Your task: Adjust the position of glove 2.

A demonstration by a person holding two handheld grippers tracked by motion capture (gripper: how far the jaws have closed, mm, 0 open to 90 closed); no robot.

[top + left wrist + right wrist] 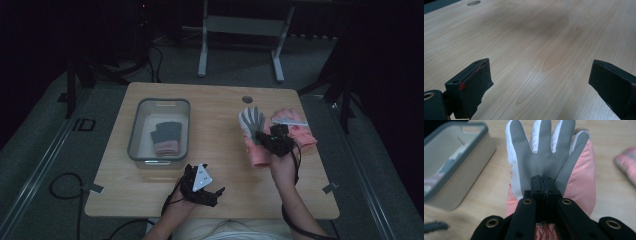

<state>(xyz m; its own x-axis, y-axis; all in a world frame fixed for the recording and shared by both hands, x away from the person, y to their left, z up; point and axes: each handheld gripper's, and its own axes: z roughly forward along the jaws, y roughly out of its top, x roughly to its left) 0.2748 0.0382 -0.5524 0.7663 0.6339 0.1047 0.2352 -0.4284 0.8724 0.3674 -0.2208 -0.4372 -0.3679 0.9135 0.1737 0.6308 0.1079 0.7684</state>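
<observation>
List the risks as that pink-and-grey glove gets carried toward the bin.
The right gripper pinches only a small fold of the glove palm, so it could slip out.

The hanging cuff may drag on the table.

The bin already holds a glove; the new one could catch its rim.

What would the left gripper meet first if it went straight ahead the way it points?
Probably just the bare table: the open left gripper has nothing ahead but wood, as far as its view shows.

Two black handheld grippers: the left gripper (200,184) carries a grey three-cornered plate with dark dots; the right gripper (543,185) has brass-ringed screw holes. Black cables trail from both.
</observation>
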